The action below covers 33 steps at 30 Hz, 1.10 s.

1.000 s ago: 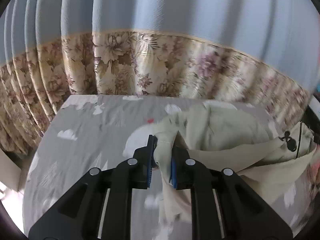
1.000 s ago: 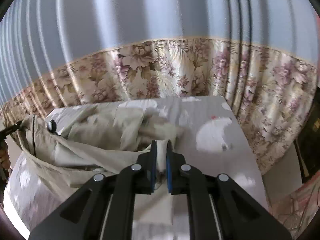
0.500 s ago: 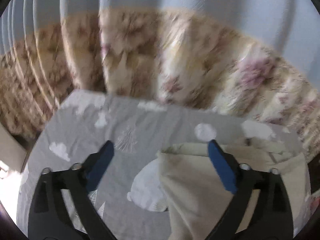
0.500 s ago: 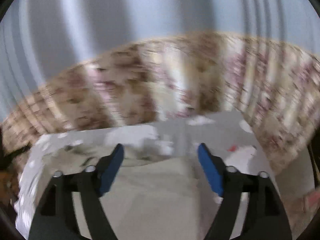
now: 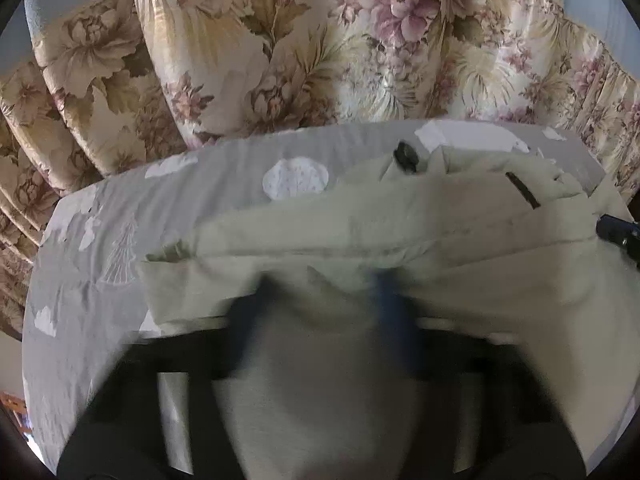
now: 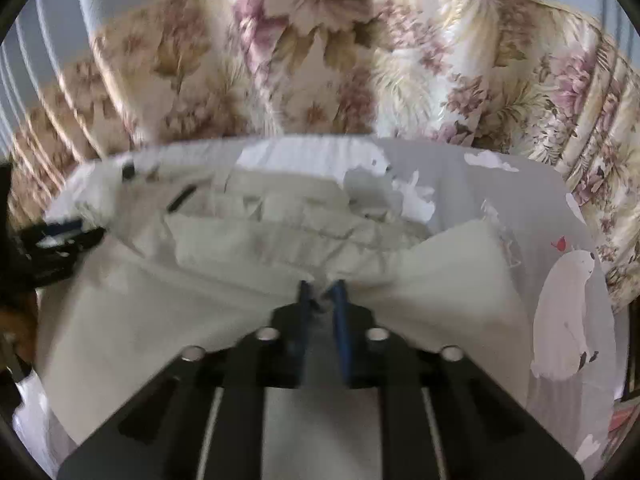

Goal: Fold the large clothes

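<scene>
Right now the gray bedsheet (image 5: 92, 280) with clouds holds the big cream jacket (image 5: 400, 216), lying flat so it can be folded. Both grippers have just been closing. Right gripper (image 6: 322, 300) pinches a jacket fold tight. Left gripper (image 5: 324, 304) is blurry, cloth bunched between its fingers.

My left gripper (image 5: 324, 304) is smeared by motion blur, so I can't tell whether its pads press the cream garment (image 5: 400, 224) bunched between them. The garment's near part is hidden under both tongs and cut off by the lower edge. Left of my right gripper (image 6: 322, 294), the other tool is cropped by the frame.
</scene>
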Each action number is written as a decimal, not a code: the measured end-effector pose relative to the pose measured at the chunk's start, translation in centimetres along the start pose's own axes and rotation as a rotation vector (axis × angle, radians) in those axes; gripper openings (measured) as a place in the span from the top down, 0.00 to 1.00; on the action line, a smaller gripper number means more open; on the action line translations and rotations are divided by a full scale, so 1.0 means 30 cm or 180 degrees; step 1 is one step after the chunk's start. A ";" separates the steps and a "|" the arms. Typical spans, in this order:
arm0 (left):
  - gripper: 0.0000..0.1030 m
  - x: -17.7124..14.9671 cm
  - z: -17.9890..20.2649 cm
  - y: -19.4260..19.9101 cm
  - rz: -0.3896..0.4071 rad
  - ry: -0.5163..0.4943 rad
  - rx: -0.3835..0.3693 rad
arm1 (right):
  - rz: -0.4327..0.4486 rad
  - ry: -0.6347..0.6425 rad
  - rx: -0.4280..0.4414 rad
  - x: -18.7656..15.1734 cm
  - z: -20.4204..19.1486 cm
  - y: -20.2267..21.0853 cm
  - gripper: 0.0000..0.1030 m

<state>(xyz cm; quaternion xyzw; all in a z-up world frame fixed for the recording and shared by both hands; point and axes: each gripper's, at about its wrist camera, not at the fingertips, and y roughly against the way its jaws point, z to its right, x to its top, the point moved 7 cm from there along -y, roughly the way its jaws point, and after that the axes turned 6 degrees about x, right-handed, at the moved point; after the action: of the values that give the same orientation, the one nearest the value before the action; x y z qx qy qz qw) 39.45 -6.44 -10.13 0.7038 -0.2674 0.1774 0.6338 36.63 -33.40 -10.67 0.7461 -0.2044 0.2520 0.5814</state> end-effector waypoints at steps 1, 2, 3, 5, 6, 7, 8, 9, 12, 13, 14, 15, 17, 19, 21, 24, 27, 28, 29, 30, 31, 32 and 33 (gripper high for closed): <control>0.88 0.017 -0.003 0.007 0.0050 0.0016 0.0017 | 0.0055 -0.0015 -0.0002 0.016 0.006 0.011 0.98; 0.92 0.030 -0.007 0.011 0.0085 0.0043 0.0015 | 0.0118 0.0001 -0.0016 0.037 0.010 0.027 0.99; 0.93 0.052 -0.013 0.024 0.0155 0.0088 0.0026 | 0.0148 0.0016 -0.0021 0.059 0.012 0.036 0.99; 0.94 0.097 -0.013 0.033 0.0261 0.0062 0.0114 | 0.0199 0.0037 -0.0064 0.101 0.016 0.039 0.99; 0.94 0.115 -0.009 0.032 0.0303 0.0054 0.0161 | 0.0216 0.0052 -0.0097 0.117 0.018 0.034 1.00; 0.94 0.138 -0.009 0.028 0.0343 0.0075 0.0210 | 0.0229 0.0047 -0.0112 0.132 0.024 0.025 1.00; 0.93 0.160 -0.016 0.021 0.0348 0.0118 0.0216 | 0.0259 0.0014 -0.0123 0.151 0.031 0.019 1.00; 0.93 0.177 -0.022 0.011 0.0353 0.0191 0.0215 | 0.0274 -0.0020 -0.0120 0.168 0.036 0.011 1.00; 0.74 0.189 -0.045 -0.060 0.0252 0.0253 0.0425 | 0.0225 0.0014 -0.0243 0.179 0.050 -0.051 1.00; 0.63 0.180 -0.052 -0.091 0.0207 0.0209 0.0550 | 0.0147 0.0012 -0.0279 0.167 0.058 -0.089 0.99; 0.48 0.162 -0.069 -0.124 0.0168 0.0188 0.0715 | 0.0088 -0.0006 -0.0330 0.150 0.069 -0.128 0.99; 0.40 0.150 -0.089 -0.139 0.0193 0.0207 0.0812 | 0.0053 -0.0003 -0.0382 0.137 0.078 -0.154 0.99; 0.17 0.120 -0.138 -0.161 0.0219 0.0302 0.0916 | 0.0012 -0.0031 -0.0413 0.122 0.094 -0.184 0.98; 0.09 0.095 -0.170 -0.184 0.0178 0.0369 0.0911 | 0.0006 -0.0030 -0.0488 0.127 0.111 -0.189 0.84; 0.07 0.080 -0.210 -0.191 0.0153 0.0551 0.0821 | 0.0025 0.0114 -0.0859 0.130 0.148 -0.186 0.45; 0.04 0.068 -0.229 -0.187 0.0156 0.0544 0.0925 | 0.0119 -0.0002 -0.0813 0.108 0.203 -0.160 0.36; 0.04 0.068 -0.224 -0.151 0.0205 0.0342 0.1057 | 0.0230 -0.0172 -0.0736 0.087 0.248 -0.087 0.35; 0.04 0.069 -0.225 -0.122 0.0267 0.0293 0.1068 | 0.0295 -0.0183 -0.0687 0.081 0.255 -0.049 0.32; 0.05 0.069 -0.230 -0.070 0.0384 0.0284 0.1052 | 0.0363 -0.0159 -0.0661 0.070 0.261 0.003 0.24; 0.05 0.065 -0.229 -0.028 0.0455 0.0301 0.0992 | 0.0399 -0.0138 -0.0669 0.055 0.268 0.047 0.20; 0.04 0.051 -0.220 0.032 0.0509 0.0329 0.0850 | 0.0429 -0.0126 -0.0658 0.029 0.277 0.105 0.17; 0.04 0.040 -0.207 0.070 0.0543 0.0349 0.0758 | 0.0429 -0.0130 -0.0635 0.014 0.283 0.136 0.17; 0.04 0.025 -0.188 0.117 0.0594 0.0362 0.0636 | 0.0436 -0.0141 -0.0605 -0.009 0.293 0.173 0.17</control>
<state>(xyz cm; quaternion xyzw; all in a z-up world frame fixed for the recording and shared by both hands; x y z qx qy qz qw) 38.44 -1.18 -6.12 0.7243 -0.2763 0.3008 0.5554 34.53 -43.18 -8.59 0.6773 -0.2907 0.2541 0.6263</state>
